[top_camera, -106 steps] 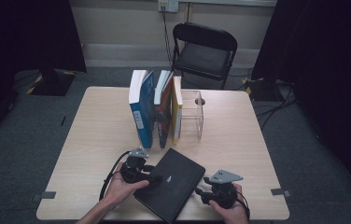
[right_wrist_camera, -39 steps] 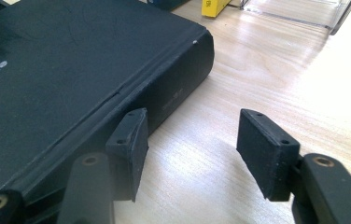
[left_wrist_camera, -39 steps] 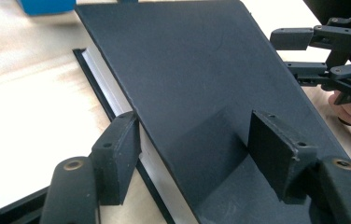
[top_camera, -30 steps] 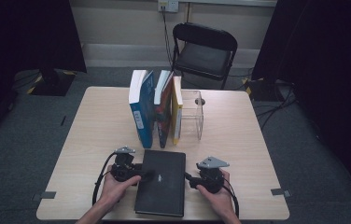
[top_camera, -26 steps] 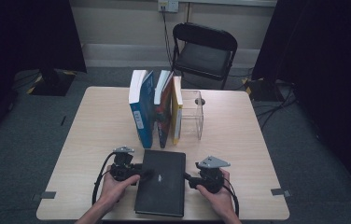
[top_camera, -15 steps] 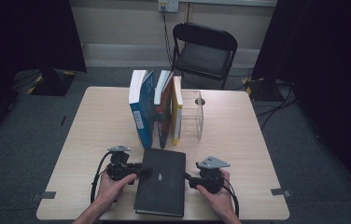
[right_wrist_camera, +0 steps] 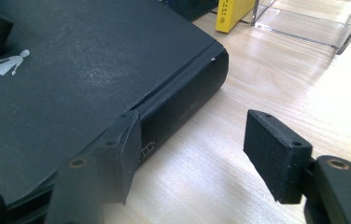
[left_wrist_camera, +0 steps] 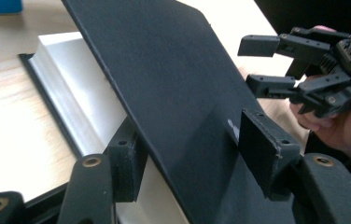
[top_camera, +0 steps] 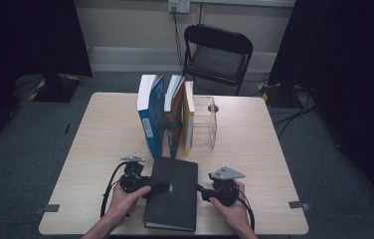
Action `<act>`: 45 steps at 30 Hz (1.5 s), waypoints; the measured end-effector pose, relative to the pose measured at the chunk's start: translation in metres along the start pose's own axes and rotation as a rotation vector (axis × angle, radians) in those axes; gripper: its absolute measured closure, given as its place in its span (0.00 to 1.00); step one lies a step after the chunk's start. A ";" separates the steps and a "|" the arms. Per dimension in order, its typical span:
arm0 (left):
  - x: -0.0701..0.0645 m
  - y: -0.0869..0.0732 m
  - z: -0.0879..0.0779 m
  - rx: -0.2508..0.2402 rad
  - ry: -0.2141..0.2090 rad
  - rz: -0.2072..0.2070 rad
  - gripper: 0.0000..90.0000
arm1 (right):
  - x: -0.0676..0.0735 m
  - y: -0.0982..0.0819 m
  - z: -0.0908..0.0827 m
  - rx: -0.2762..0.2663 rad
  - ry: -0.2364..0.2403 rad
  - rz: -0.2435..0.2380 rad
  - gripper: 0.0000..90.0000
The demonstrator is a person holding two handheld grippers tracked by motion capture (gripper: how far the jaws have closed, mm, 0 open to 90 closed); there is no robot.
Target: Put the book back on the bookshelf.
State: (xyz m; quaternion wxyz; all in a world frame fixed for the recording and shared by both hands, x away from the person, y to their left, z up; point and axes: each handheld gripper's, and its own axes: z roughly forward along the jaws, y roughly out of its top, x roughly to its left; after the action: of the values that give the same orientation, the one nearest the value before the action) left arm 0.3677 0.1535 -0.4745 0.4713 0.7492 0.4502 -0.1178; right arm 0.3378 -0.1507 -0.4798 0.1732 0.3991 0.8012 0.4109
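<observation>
- We have the thick black hardcover book (top_camera: pixel 171 191) lying flat near the front edge of the pale wooden table (top_camera: pixel 100 129), between our two hands; since a few seconds back it has swung from a skewed lie to square with that edge.
- Our left gripper (top_camera: pixel 145 186) now has the book's front cover between its jaws. In the left gripper view the cover (left_wrist_camera: pixel 173 93) is lifted off the white page block (left_wrist_camera: pixel 78 105), one jaw under it and one above. The jaws have just been opening a little after a squeeze, and we cannot tell whether the pads press on the cover.
- Our right gripper (top_camera: pixel 206 194) sits at the spine side, jaws apart. In the right gripper view one pad (right_wrist_camera: pixel 122 149) rests against the black spine (right_wrist_camera: pixel 183 105) and the other (right_wrist_camera: pixel 276 154) stands clear over bare wood, so it braces the book without clamping it.
- We judge the cover is being opened or used as a handle, likely a step toward standing the book beside the upright row of books (top_camera: pixel 167 117) at the clear acrylic bookend (top_camera: pixel 206 122), which stand well apart behind it.
</observation>
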 end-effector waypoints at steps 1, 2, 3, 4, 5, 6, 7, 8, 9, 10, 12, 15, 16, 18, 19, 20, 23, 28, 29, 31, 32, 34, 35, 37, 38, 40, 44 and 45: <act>0.000 0.002 0.001 0.010 -0.004 0.003 0.49 | 0.000 0.000 0.000 0.001 0.001 0.001 0.40; 0.000 0.003 0.003 0.009 -0.009 0.005 0.49 | 0.000 0.000 0.000 0.001 0.002 -0.001 0.40; 0.000 0.004 0.004 0.017 -0.018 0.011 0.49 | -0.001 0.000 0.000 0.001 0.003 -0.002 0.40; 0.000 0.004 0.005 0.012 -0.021 0.012 0.48 | -0.001 0.000 0.000 0.002 0.004 -0.001 0.40; 0.000 0.004 0.006 0.008 -0.020 0.015 0.48 | -0.001 0.000 0.000 0.002 0.004 -0.002 0.40; -0.001 0.004 0.008 0.008 -0.027 0.013 0.48 | -0.001 0.000 0.000 0.003 0.006 -0.001 0.40; -0.002 0.005 0.010 0.011 -0.035 0.015 0.48 | -0.001 0.000 0.000 0.003 0.006 -0.001 0.40; -0.003 0.006 0.012 0.009 -0.032 0.028 0.49 | -0.001 0.000 0.000 0.003 0.007 -0.002 0.40; -0.005 0.006 0.015 0.004 -0.029 0.036 0.48 | -0.001 0.000 0.000 0.003 0.007 -0.002 0.40; -0.008 0.007 0.018 0.006 -0.026 0.047 0.48 | -0.001 0.001 0.000 0.003 0.007 -0.003 0.40; -0.011 0.010 0.021 0.012 -0.017 0.059 0.48 | -0.001 0.001 0.000 0.003 0.005 -0.004 0.40; -0.011 0.012 0.022 0.026 -0.022 0.055 0.49 | -0.002 0.001 0.000 0.004 0.008 -0.006 0.40; -0.011 0.012 0.022 0.028 -0.024 0.053 0.49 | -0.002 0.001 0.000 0.004 0.008 -0.007 0.40; -0.010 0.012 0.023 0.027 -0.028 0.054 0.49 | -0.002 0.001 0.000 0.003 0.008 -0.007 0.40; -0.010 0.012 0.023 0.030 -0.028 0.060 0.48 | -0.002 0.001 0.000 0.004 0.009 -0.007 0.40; -0.009 0.012 0.023 0.032 -0.029 0.063 0.47 | -0.002 0.001 0.001 0.004 0.010 -0.006 0.40; -0.007 0.013 0.022 0.033 -0.065 0.049 0.51 | -0.002 0.001 0.001 0.005 0.009 -0.005 0.39; -0.005 0.012 0.019 0.013 -0.089 0.025 0.61 | -0.005 0.003 -0.002 0.002 0.053 0.015 0.28; -0.006 0.013 0.019 0.014 -0.084 0.027 0.61 | -0.004 0.003 -0.004 0.001 0.066 0.019 0.26; -0.008 0.012 0.019 0.005 -0.080 0.035 0.62 | -0.003 0.004 -0.005 0.006 0.089 0.019 0.24; -0.008 0.012 0.018 0.006 -0.077 0.038 0.62 | -0.002 0.004 -0.006 0.004 0.095 0.019 0.24; -0.010 0.012 0.017 -0.002 -0.070 0.051 0.62 | 0.000 0.004 -0.008 -0.002 0.112 0.022 0.23; -0.012 0.011 0.016 -0.010 -0.062 0.060 0.62 | 0.001 0.004 -0.008 -0.001 0.121 0.020 0.23; -0.017 0.011 0.014 -0.019 -0.055 0.086 0.63 | 0.002 0.004 -0.009 -0.006 0.131 0.023 0.23; -0.020 0.010 0.013 -0.032 -0.046 0.099 0.63 | 0.003 0.005 -0.010 -0.008 0.142 0.028 0.22; -0.026 0.009 0.010 -0.039 -0.041 0.137 0.63 | 0.004 0.005 -0.011 -0.010 0.162 0.033 0.21; -0.040 0.005 0.005 -0.080 -0.012 0.191 0.64 | 0.004 0.004 -0.013 -0.015 0.230 0.072 0.18; -0.043 0.005 0.004 -0.085 -0.007 0.207 0.64 | 0.004 0.003 -0.014 -0.014 0.240 0.074 0.17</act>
State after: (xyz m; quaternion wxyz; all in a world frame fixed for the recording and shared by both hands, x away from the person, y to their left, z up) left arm 0.3484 0.1258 -0.4478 0.5138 0.7706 0.3734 -0.0519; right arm 0.3285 -0.1533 -0.4686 0.0638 0.3751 0.7980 0.4673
